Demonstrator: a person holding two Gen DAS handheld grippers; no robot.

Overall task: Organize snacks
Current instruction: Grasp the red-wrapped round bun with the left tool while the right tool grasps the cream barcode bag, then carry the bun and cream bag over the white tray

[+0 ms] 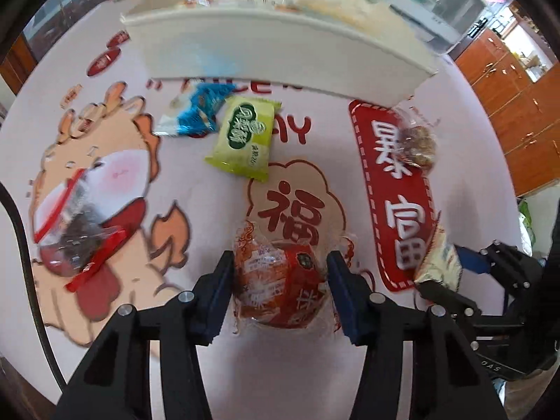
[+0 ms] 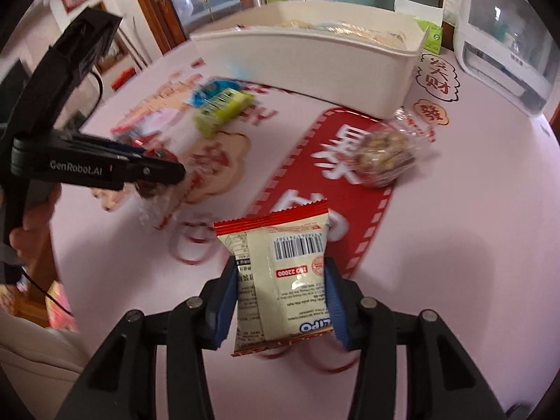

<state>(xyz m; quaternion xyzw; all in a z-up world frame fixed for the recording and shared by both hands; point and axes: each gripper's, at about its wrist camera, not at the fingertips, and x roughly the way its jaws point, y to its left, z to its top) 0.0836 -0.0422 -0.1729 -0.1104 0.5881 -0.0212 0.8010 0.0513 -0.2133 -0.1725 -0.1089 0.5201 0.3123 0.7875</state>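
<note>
- The left gripper [image 1: 280, 276], black with blue ribbed pads, is closed onto a round snack in crinkled red-and-clear plastic wrap [image 1: 280, 287]; both pads press its sides.
- The right gripper [image 2: 280, 301], same build, pinches a flat cream foil packet with red serrated ends and a barcode [image 2: 280, 280], held upright between the pads, its top edge standing above the fingertips.
- Both grippers hang over a smooth pale pink tablecloth printed with red characters and a cartoon figure [image 1: 196, 210].
- A white, straight-walled plastic bin [image 1: 280, 52] sits at the far side of the cloth; wrapped snacks show above its rim.
- Loose on the cloth: a glossy lime-green pillow pack [image 1: 243, 136] touching a crumpled blue-and-white wrapper [image 1: 196, 112], both just before the bin's wall; a clear-wrapped knobbly brown nut cluster [image 1: 418, 143] near the bin's right corner; a clear bag with red strips and dark contents [image 1: 73, 234] far left.
- Bare cloth lies between the held snacks and the bin's near wall, apart from the green and blue packs.
- A white appliance with a clear window [image 2: 504, 42] stands just right of the bin.
</note>
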